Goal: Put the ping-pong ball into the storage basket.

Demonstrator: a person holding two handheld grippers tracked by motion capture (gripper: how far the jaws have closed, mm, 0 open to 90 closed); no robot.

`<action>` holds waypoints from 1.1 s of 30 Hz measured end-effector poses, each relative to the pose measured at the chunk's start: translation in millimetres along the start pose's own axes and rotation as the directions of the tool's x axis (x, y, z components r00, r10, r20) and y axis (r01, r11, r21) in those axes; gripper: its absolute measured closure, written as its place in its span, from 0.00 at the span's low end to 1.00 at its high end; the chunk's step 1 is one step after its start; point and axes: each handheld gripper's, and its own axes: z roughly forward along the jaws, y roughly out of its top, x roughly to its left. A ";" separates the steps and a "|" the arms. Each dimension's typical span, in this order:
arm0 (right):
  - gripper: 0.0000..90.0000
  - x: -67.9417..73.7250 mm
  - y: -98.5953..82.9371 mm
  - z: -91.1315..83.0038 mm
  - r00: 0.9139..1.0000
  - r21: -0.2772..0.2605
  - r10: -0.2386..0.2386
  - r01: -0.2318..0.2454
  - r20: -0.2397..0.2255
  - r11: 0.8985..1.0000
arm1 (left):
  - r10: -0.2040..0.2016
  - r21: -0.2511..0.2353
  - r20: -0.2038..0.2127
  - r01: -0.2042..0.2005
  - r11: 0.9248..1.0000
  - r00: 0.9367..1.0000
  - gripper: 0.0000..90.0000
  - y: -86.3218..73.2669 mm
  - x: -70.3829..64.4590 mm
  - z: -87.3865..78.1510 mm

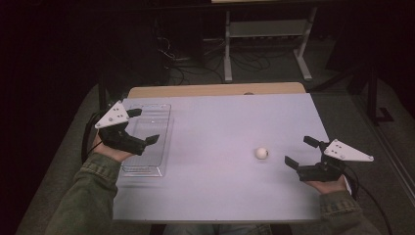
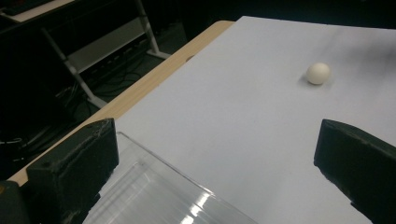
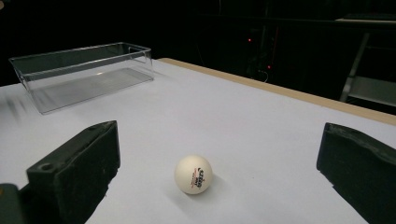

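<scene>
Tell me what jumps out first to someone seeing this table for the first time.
A small white table tennis ball sits alone on the pale table top, right of centre, just ahead of the open right gripper. At the table's left edge lies a clear plastic rectangular bin, empty, with the open left gripper held over it.

We hold 2 grippers, 1 per hand. Our left gripper (image 1: pixel 138 126) sits at the left, its 2 fingers (image 1: pixel 151 139) spread wide apart and gripping nothing, the wrist angled inward. Our right gripper (image 1: pixel 301 151) sits low at the right, its fingers (image 1: pixel 291 162) equally wide apart and unloaded, pointing left. Both forearms enter from below in green sleeves (image 1: pixel 85 196).
</scene>
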 end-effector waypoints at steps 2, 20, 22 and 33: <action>0.00 -0.2 0.0 -0.2 1.000 -0.001 0.001 -0.001 0.001 1.000 | -0.001 0.015 0.011 0.000 1.000 1.000 0.00 0.9 -0.3 4.7; 0.00 0.3 -0.9 2.5 1.000 0.019 0.002 -0.002 -0.009 1.000 | 0.036 0.109 0.092 -0.046 0.993 0.995 0.00 15.1 -2.8 39.4; 0.00 0.4 -1.0 2.8 1.000 0.022 0.001 0.000 -0.010 1.000 | 0.038 0.114 0.098 -0.049 0.992 0.994 0.00 17.1 -3.0 42.6; 0.00 1.5 -1.4 3.4 1.000 0.031 0.002 -0.002 -0.015 1.000 | 0.063 0.142 0.146 -0.084 0.986 0.987 0.00 27.7 -5.2 64.1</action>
